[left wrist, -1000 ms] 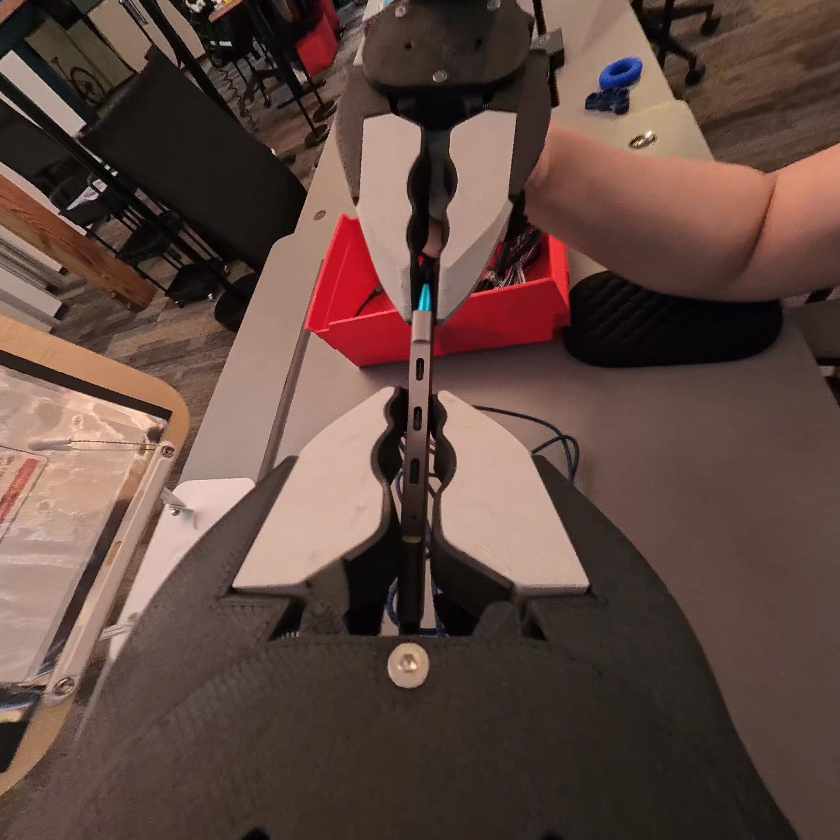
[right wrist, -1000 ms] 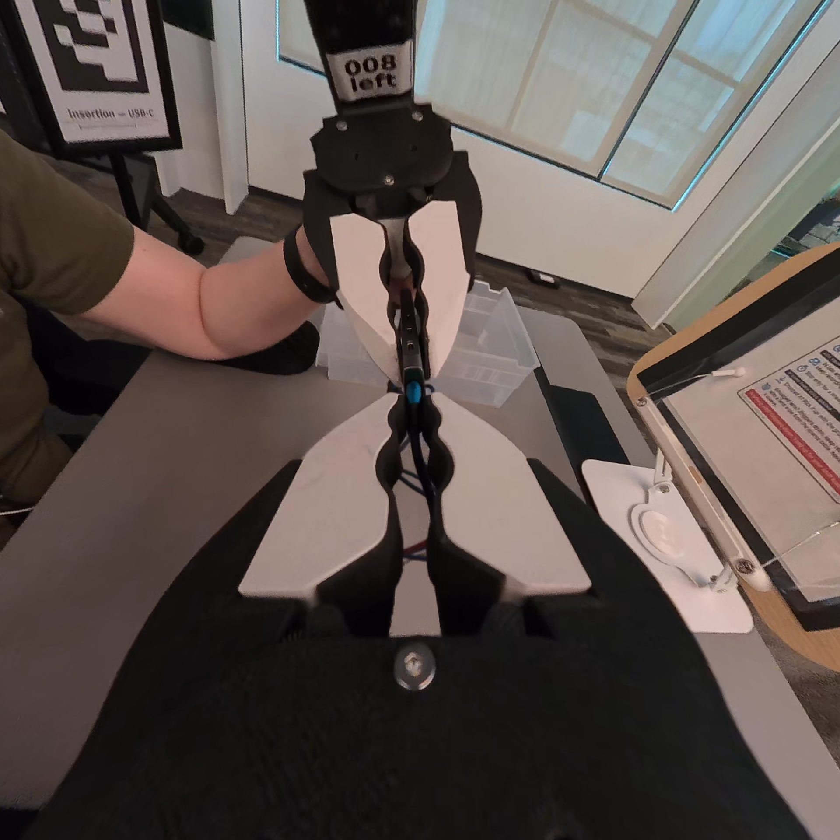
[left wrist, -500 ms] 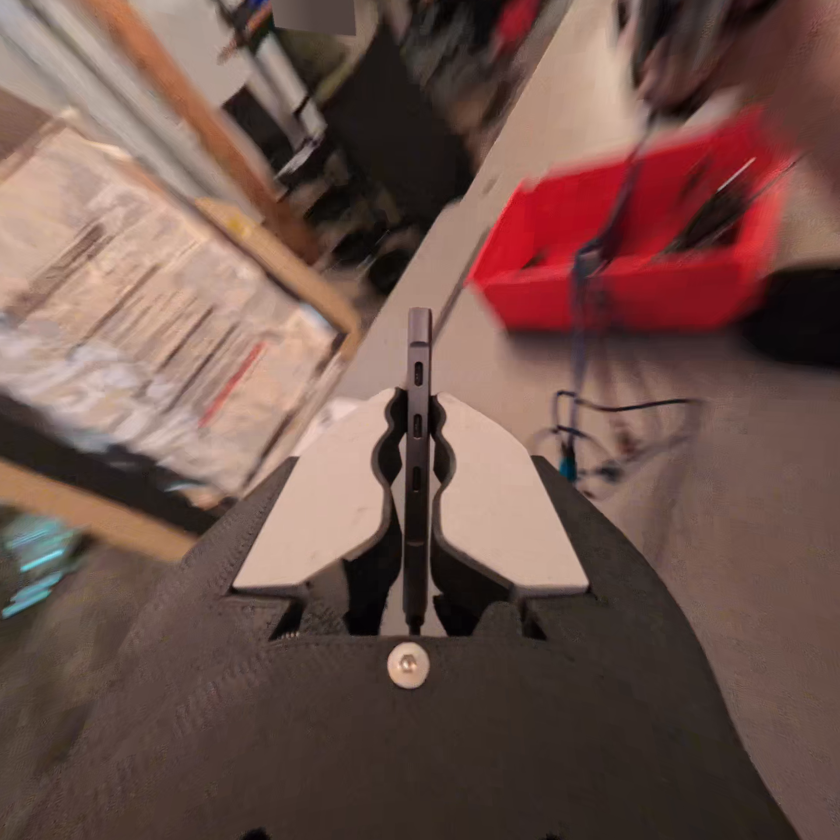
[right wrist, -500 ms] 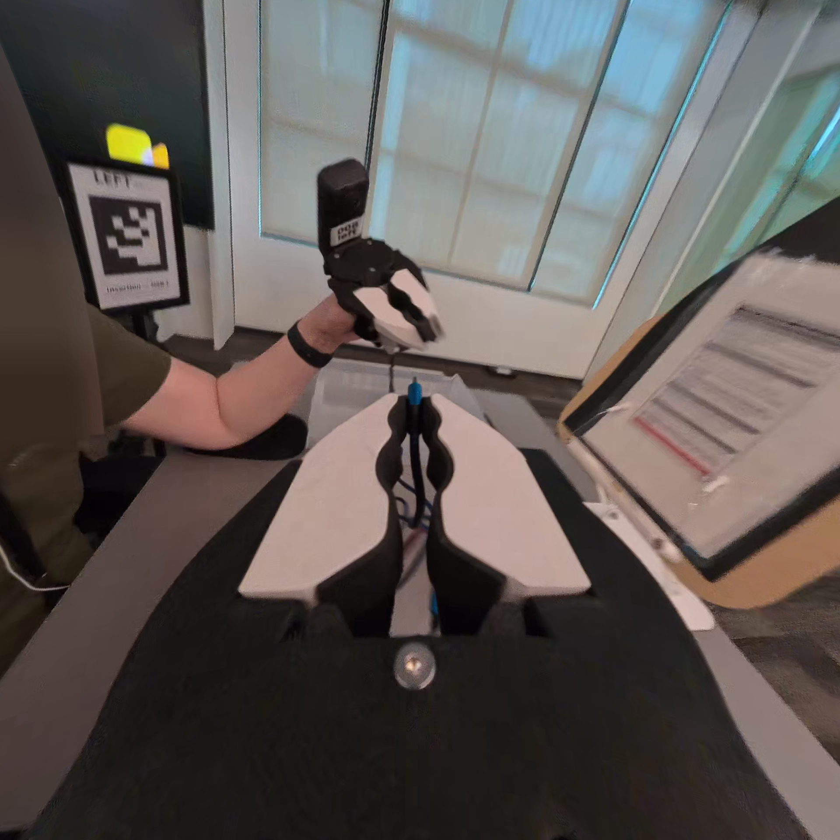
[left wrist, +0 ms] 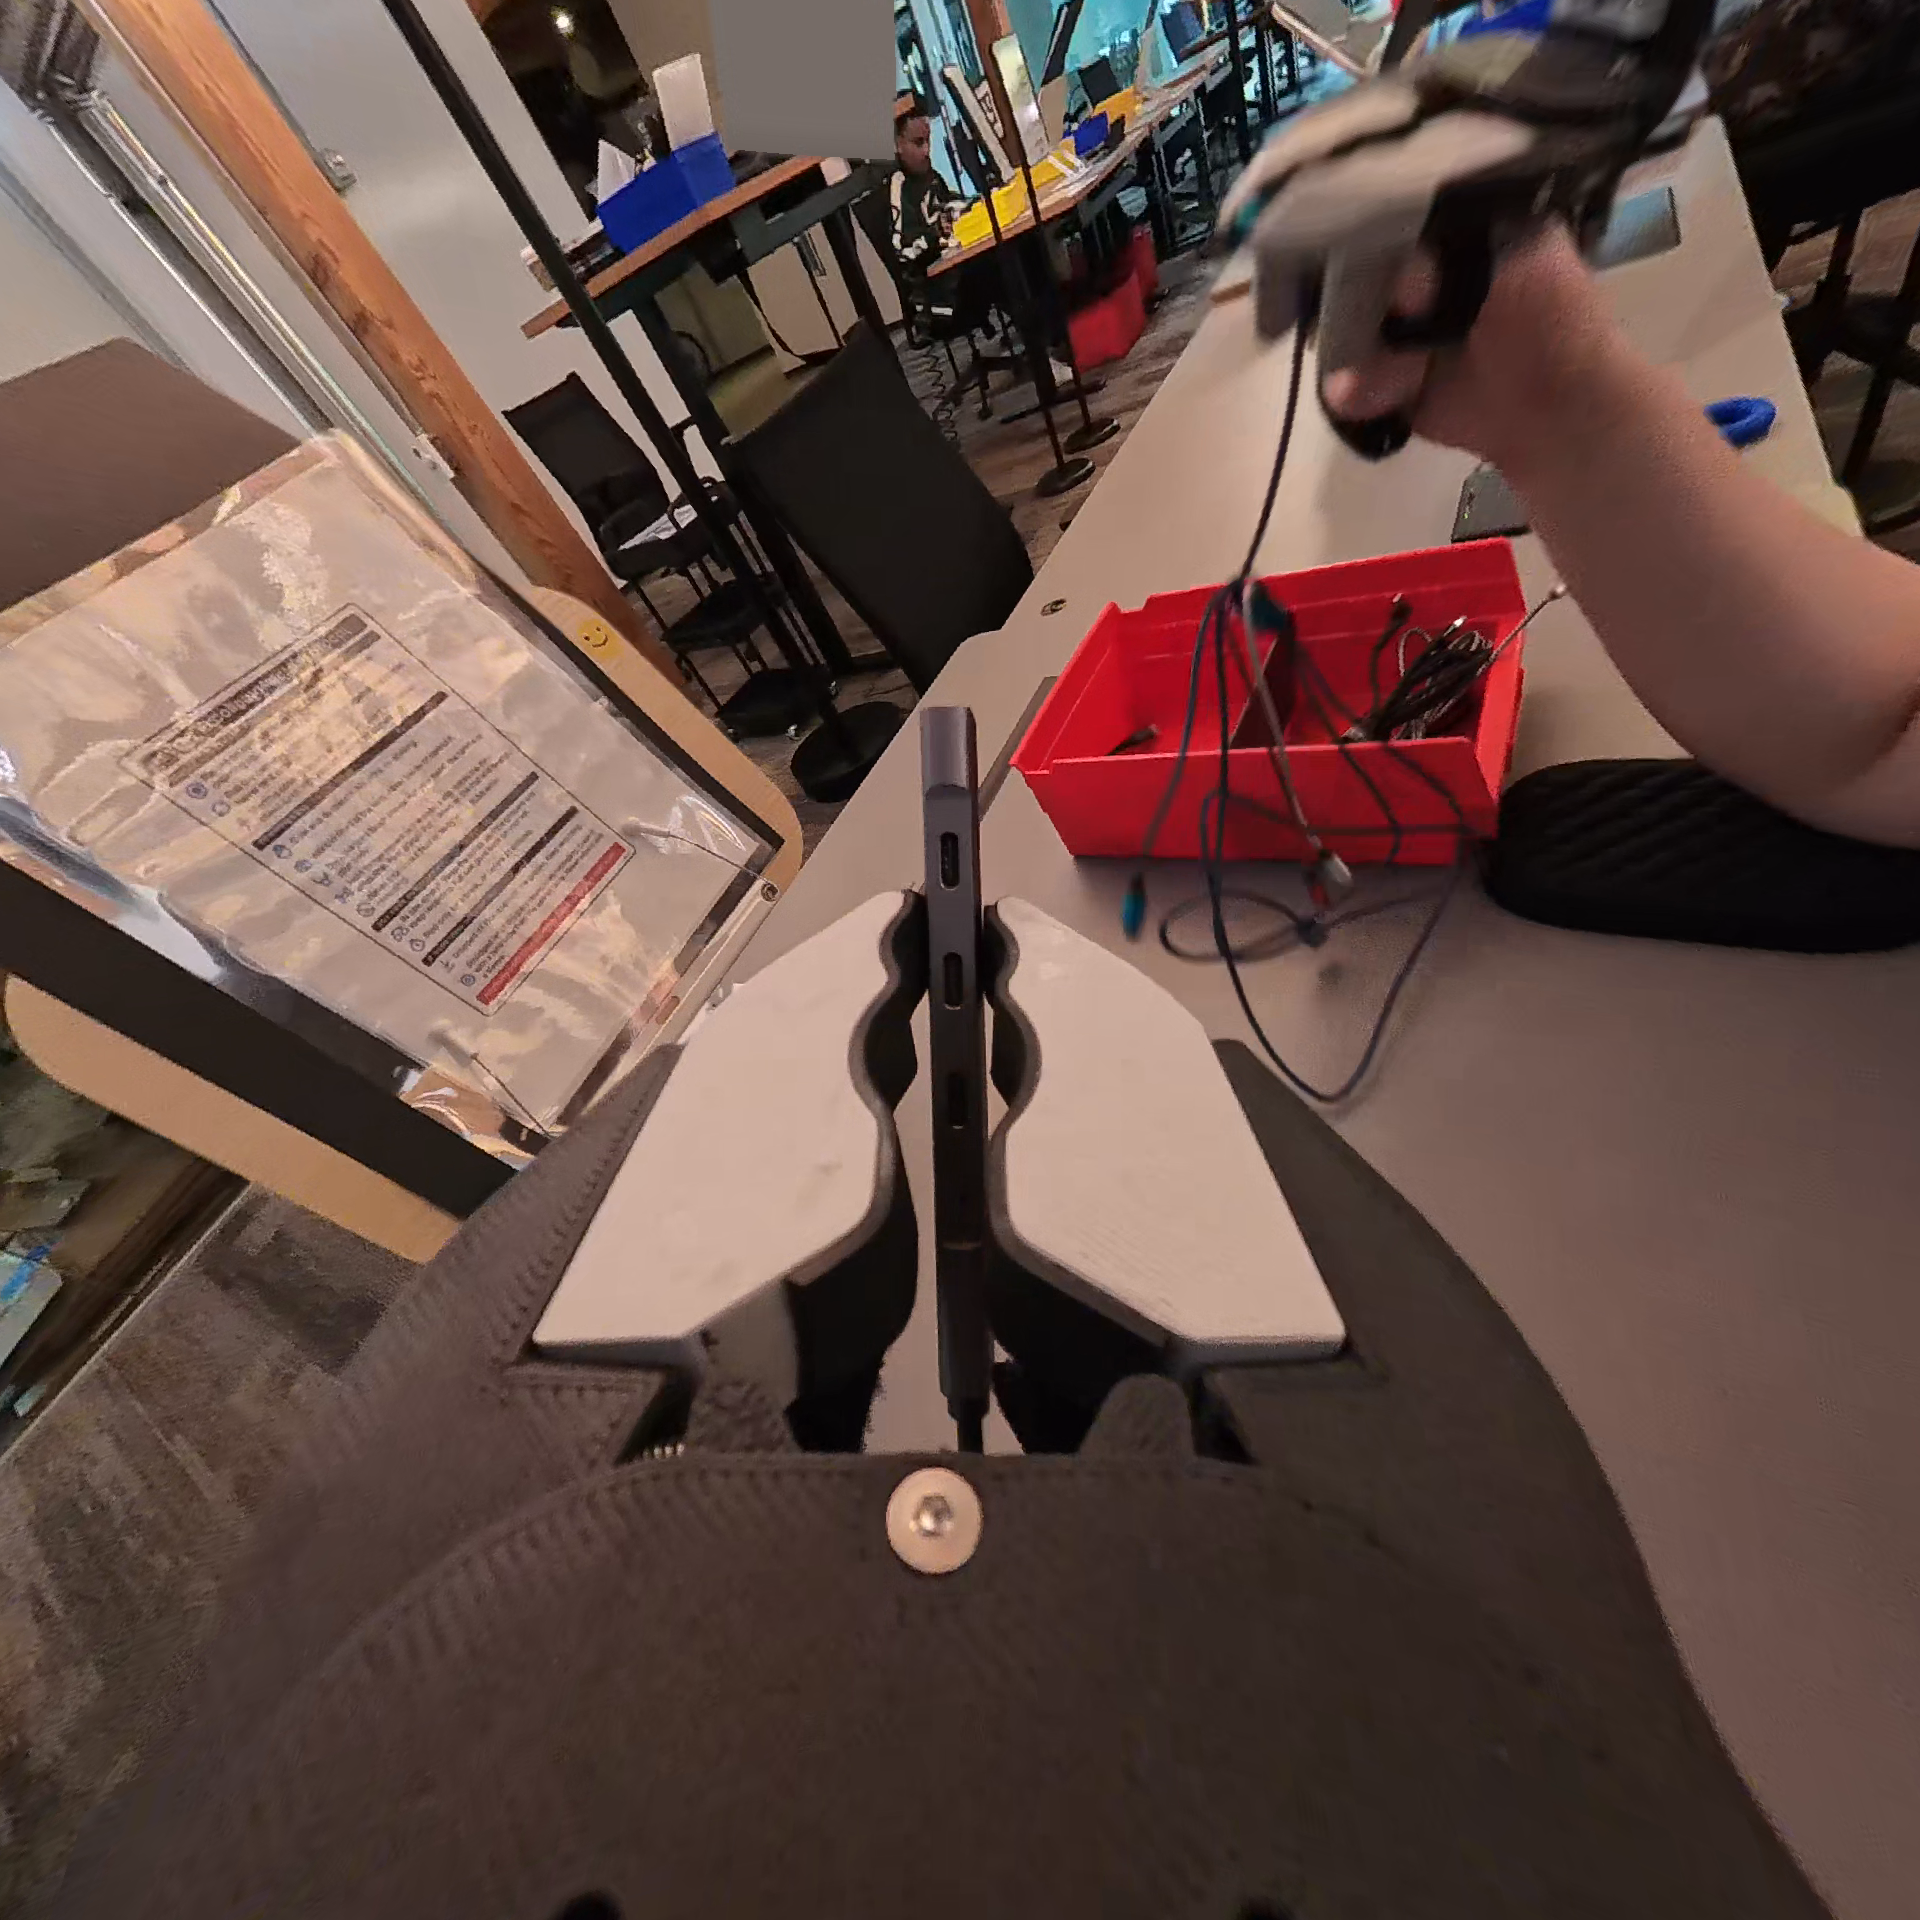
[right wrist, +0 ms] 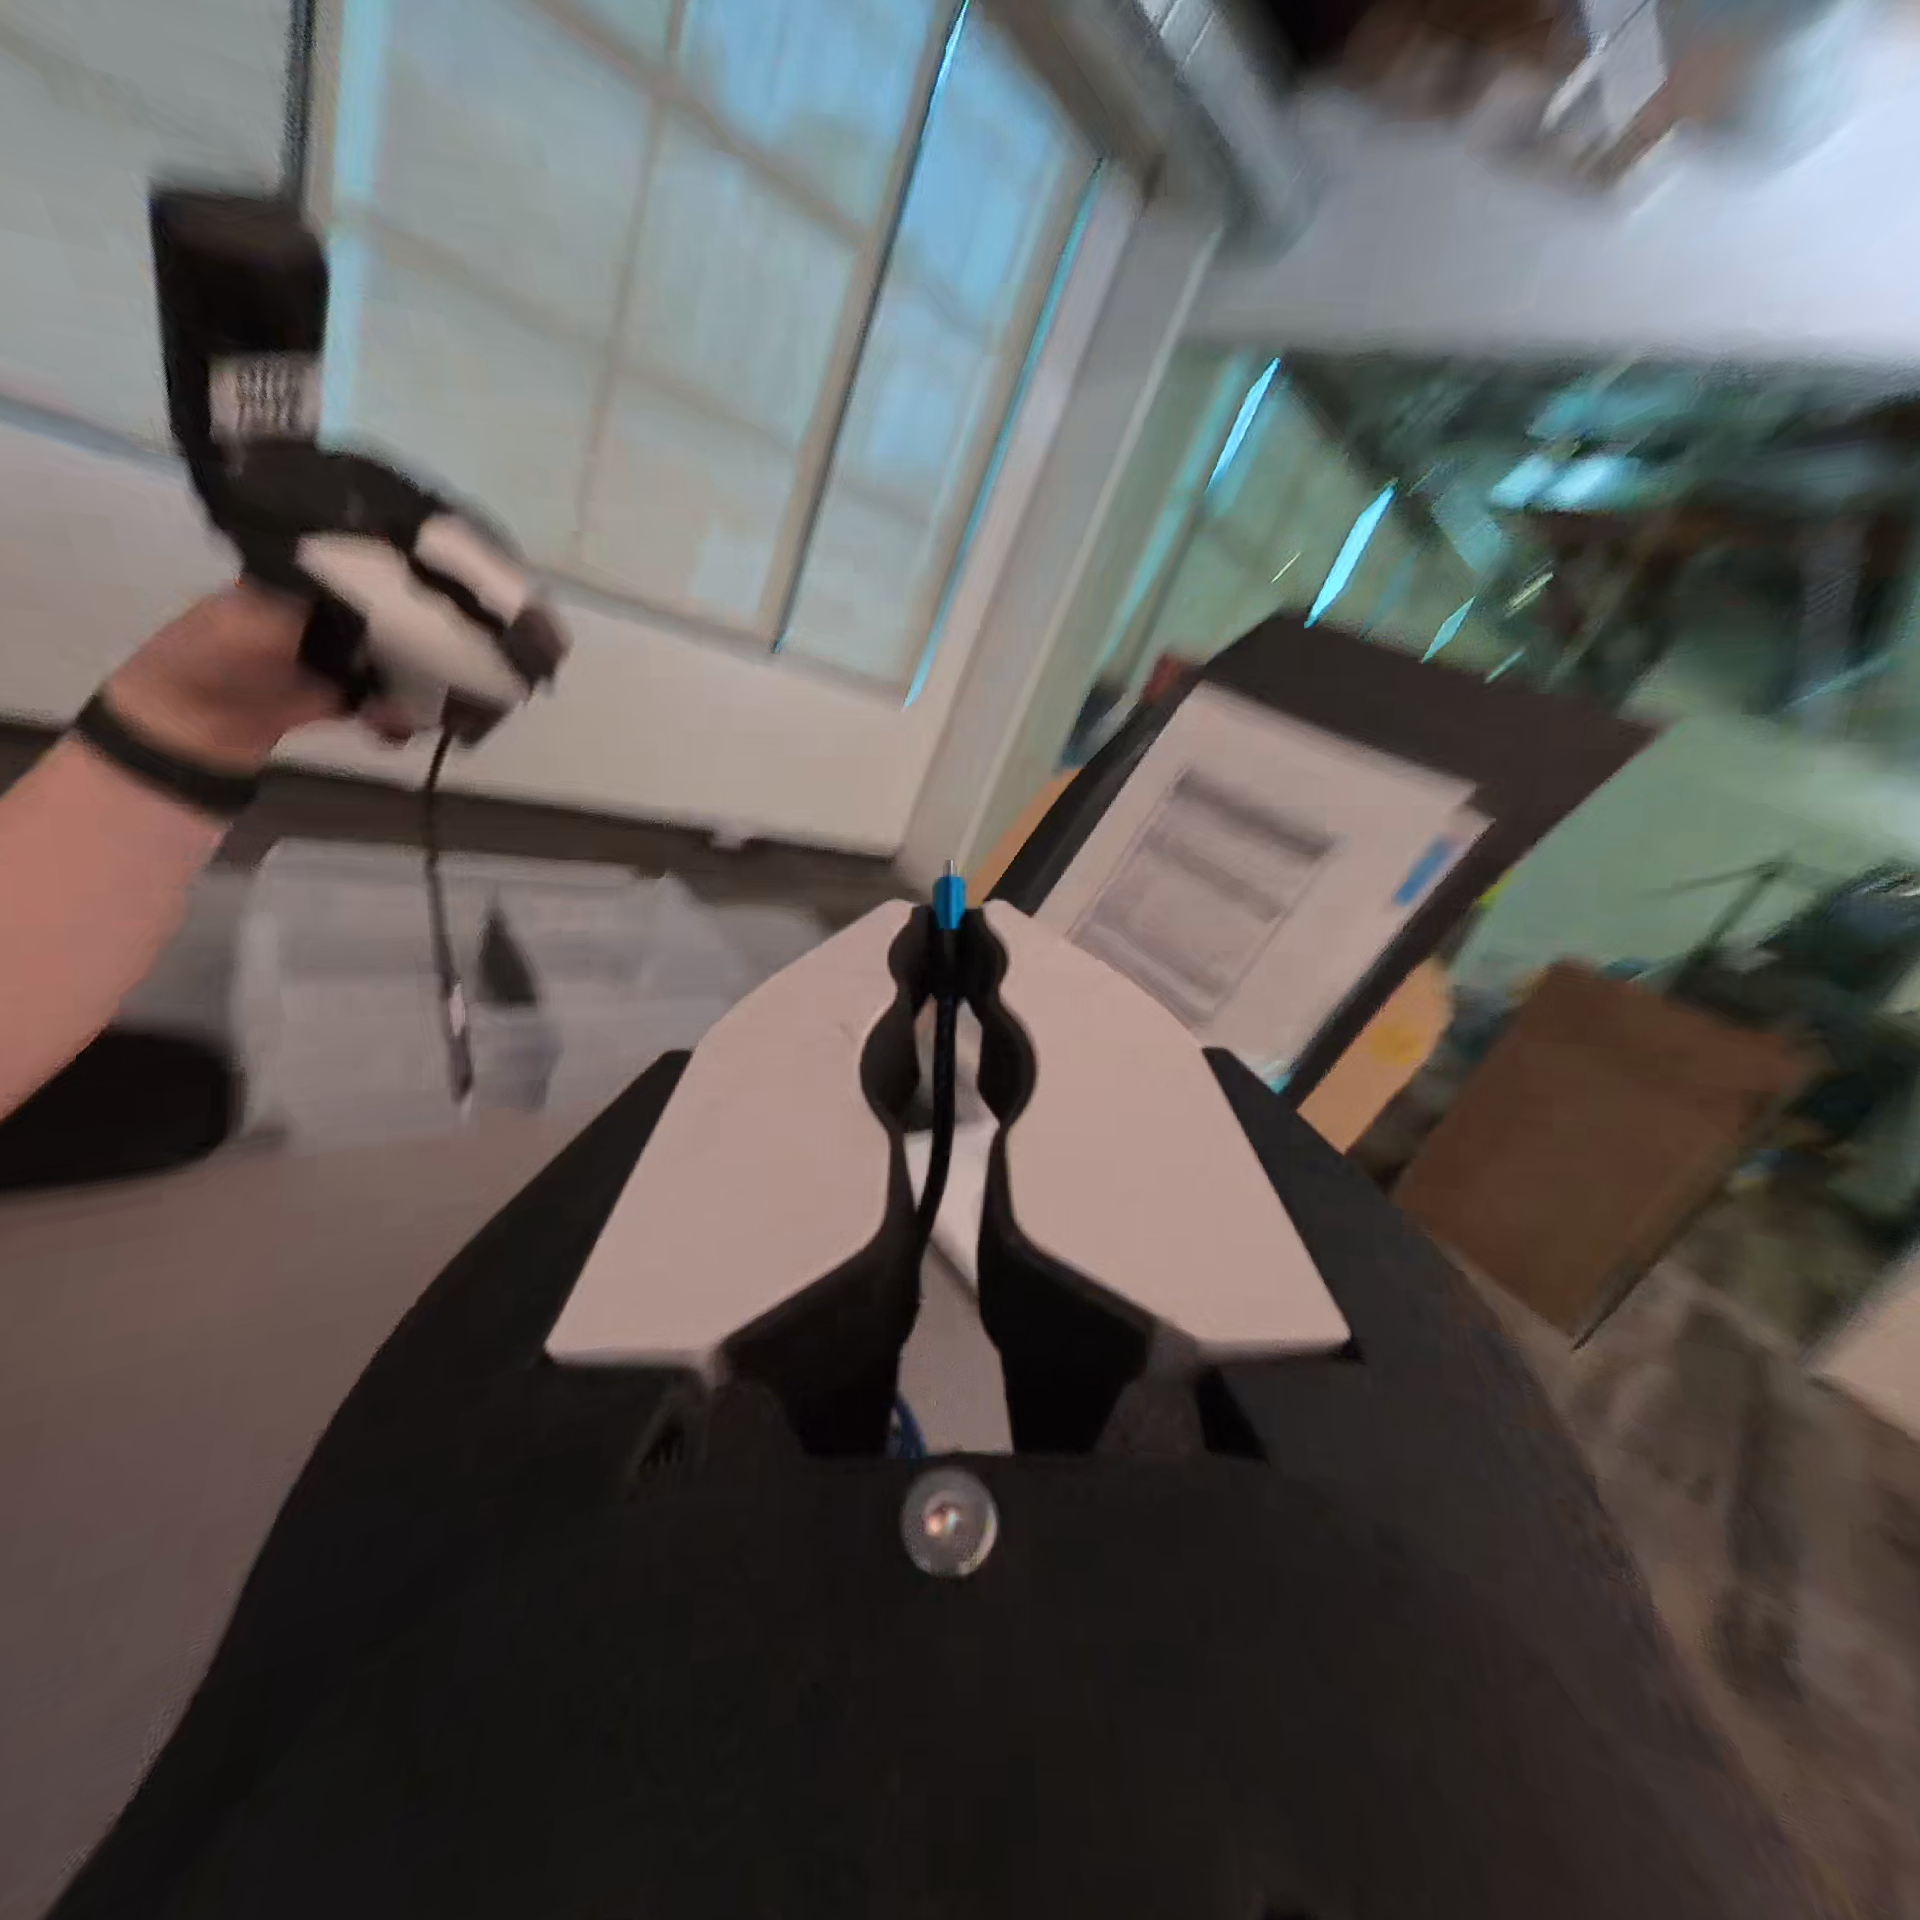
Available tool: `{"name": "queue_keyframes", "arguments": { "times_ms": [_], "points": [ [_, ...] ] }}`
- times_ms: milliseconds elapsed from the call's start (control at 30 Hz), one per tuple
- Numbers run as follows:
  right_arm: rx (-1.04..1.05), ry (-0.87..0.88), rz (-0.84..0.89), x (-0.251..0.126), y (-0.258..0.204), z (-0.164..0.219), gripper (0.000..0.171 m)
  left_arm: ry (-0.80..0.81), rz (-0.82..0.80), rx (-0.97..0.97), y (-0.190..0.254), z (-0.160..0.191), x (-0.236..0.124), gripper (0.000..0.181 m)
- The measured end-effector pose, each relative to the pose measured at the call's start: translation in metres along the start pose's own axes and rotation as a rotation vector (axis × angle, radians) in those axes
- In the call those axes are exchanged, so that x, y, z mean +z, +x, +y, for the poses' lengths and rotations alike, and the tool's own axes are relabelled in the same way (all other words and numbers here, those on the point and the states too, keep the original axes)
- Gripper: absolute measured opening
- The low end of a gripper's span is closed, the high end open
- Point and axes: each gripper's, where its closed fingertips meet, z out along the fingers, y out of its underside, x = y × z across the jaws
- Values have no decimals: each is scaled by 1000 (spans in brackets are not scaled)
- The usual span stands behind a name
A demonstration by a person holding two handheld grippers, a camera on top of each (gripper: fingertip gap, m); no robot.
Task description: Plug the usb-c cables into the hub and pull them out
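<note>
The left tool (left wrist: 951,914) is clenched on the grey hub (left wrist: 952,935), which stands edge-up between its fingers with a row of ports facing the camera and its top end poking clear. The right tool (right wrist: 948,914) pinches a usb-c cable (right wrist: 940,1049) just behind its blue plug (right wrist: 948,900) — plug and hub are well apart, the cord trailing down to loose cables (left wrist: 1288,914) on the bench (left wrist: 1610,1143) beside a red bin (left wrist: 1257,821). The cable looks freshly out, so the next insertion wants care: hold the hub steady, square the plug to a port — then push straight, without rocking.
</note>
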Motion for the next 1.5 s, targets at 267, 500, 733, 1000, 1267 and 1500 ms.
{"name": "queue_keyframes", "arguments": {
  "times_ms": [267, 500, 733, 1000, 1267, 1500],
  "points": [
    [-215, 229, 606, -141, 73, -74, 7, -11, 35, 10, 8, -1, 10, 8],
    [-118, 182, 676, -146, 118, -30, 7, -51, 66, 29, 19, 2, 24, 8],
    [-162, -43, 551, -103, 107, -3, 7, -91, 84, 42, 24, 9, 39, 8],
    [181, -685, -43, -114, 50, 142, 7, -105, 112, 42, 30, 12, 44, 8],
    [596, -1269, -171, -185, 21, 270, 9, -125, 119, 64, 35, 14, 52, 9],
    [623, -1267, -99, -178, 32, 279, 19, -137, 128, 70, 39, 15, 55, 8]
  ]
}}
